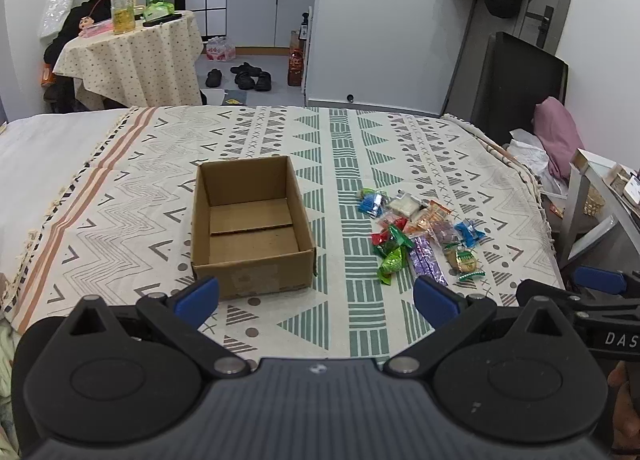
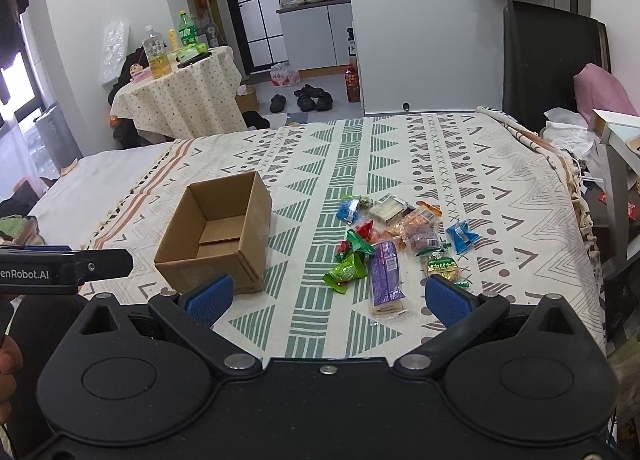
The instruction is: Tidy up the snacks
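Crinkly foil and plastic snack packets (image 2: 394,238) heaped mid-cloth, glossy purple bar (image 2: 386,274) nearest, at 3 o'clock of an open rectangular cardboard box (image 1: 250,225), bare inside, apart from the heap. Woven patterned cloth (image 1: 340,147) flat all round, fringed edge at 9 o'clock. Left gripper (image 1: 316,296) and right gripper (image 2: 328,296) hovering at 6 o'clock, blue ribbed pads (image 2: 210,298) spread wide, gripping nothing.

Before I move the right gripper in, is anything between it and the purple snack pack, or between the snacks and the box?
Nothing visible. The right gripper is open, with only bare patterned cloth ahead of the purple snack pack. The cardboard box stands open-topped and empty, left of the pile.
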Action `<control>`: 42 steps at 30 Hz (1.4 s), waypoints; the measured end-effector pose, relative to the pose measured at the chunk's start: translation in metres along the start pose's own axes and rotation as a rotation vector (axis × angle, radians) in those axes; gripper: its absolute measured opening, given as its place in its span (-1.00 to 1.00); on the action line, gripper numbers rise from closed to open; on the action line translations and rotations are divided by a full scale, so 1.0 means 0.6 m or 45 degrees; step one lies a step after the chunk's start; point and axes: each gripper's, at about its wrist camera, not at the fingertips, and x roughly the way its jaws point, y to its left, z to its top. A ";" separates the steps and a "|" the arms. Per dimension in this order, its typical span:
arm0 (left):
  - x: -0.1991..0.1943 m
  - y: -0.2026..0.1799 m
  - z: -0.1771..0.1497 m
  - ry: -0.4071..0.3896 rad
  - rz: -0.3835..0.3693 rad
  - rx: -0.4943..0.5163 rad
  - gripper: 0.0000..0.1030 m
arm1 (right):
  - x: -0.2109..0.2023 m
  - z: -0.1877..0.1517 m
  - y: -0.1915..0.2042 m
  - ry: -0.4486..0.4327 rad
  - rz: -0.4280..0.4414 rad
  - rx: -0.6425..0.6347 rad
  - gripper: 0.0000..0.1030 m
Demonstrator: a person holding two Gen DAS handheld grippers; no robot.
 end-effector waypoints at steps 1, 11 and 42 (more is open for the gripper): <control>0.002 -0.002 0.000 0.004 0.003 0.003 1.00 | 0.000 0.000 0.000 0.002 -0.002 -0.003 1.00; 0.043 -0.026 0.001 0.073 0.009 0.035 0.99 | 0.021 -0.002 -0.017 0.025 -0.014 0.004 1.00; 0.277 -0.138 0.048 0.261 -0.092 -0.015 0.86 | 0.159 0.016 -0.216 0.156 -0.024 0.319 0.50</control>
